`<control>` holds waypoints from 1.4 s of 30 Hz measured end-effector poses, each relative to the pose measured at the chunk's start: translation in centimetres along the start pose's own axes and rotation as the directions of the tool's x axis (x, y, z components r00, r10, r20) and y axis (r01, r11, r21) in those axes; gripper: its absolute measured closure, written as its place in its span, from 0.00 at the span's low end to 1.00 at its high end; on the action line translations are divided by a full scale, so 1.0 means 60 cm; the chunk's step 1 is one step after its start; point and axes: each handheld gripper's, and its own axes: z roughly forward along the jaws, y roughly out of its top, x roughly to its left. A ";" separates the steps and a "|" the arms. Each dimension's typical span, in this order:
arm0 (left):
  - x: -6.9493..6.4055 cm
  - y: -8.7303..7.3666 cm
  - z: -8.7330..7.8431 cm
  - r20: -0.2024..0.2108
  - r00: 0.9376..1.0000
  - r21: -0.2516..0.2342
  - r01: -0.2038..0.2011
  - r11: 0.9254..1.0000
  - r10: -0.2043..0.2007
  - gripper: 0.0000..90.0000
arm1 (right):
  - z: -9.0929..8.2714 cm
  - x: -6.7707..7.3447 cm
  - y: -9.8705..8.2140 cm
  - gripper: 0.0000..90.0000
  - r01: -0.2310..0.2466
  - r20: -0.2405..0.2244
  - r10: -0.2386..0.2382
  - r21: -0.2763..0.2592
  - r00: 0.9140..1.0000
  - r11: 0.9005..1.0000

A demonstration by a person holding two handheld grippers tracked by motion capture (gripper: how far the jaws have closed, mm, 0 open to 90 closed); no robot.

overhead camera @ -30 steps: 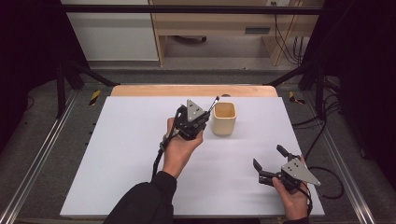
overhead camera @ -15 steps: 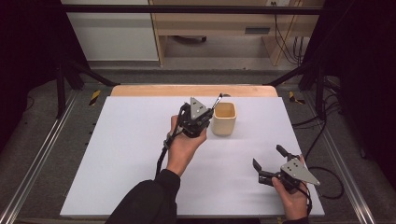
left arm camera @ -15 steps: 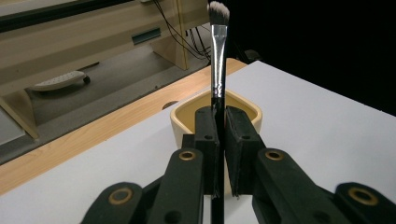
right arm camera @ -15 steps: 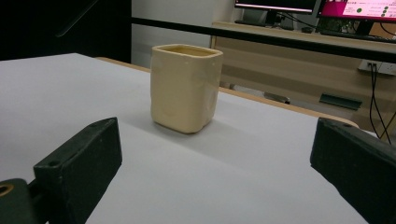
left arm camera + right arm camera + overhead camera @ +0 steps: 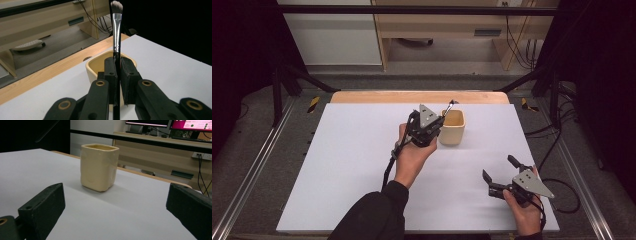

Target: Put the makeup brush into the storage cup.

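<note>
- The left gripper [image 5: 439,120] is clamped on a makeup brush [image 5: 116,30], its two black pads pinching the thin dark handle; in the left gripper view the brush stands upright between them, silver ferrule and pale bristle tip pointing up.
- Just past that gripper sits a cream cup [image 5: 453,127], square-ish with rounded corners. From above, the brush tip pokes up beside the cup's near-left rim.
- The right gripper [image 5: 503,172] is held low at the near right corner, well apart from the cup, jaws spread wide with nothing between them.
- All of it rests on a white tabletop [image 5: 347,165], with a strip of bare wood [image 5: 412,96] along the far edge.
- Around the table: grey floor, metal rails [image 5: 252,175] to either side, black frame struts, and black-and-yellow tape marks near the far corners.
- Behind the table stand a white cabinet [image 5: 332,35] and a pale wooden bench with cables hanging down at its right.
- The left gripper view shows the bristles and the cup's yellowish inside, too small to make out from above.
- The right gripper view takes in the cup [image 5: 98,170] side-on, standing upright on the white surface, and monitors [image 5: 150,122] on the desk behind.
- The high view alone gives the person's dark sleeve [image 5: 372,215] and both hands on the grippers.
</note>
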 end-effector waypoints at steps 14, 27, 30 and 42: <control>-0.002 0.009 0.008 -0.006 1.000 -0.032 0.011 0.999 -0.011 0.93 | -0.001 -0.001 0.000 0.03 0.000 0.001 0.000 -0.002 1.000 1.000; -0.003 0.005 0.025 -0.014 0.999 -0.069 0.030 0.997 -0.031 0.93 | -0.001 -0.001 0.000 0.03 -0.003 0.004 0.003 -0.002 1.000 1.000; -0.002 0.004 0.029 -0.015 0.999 -0.091 0.042 0.995 -0.043 0.93 | -0.001 -0.001 0.000 0.03 -0.002 0.003 0.002 -0.002 1.000 1.000; -0.002 0.001 0.052 -0.025 0.998 -0.157 0.059 0.986 -0.063 0.93 | 0.000 -0.001 -0.001 0.03 -0.006 0.003 0.006 -0.004 1.000 1.000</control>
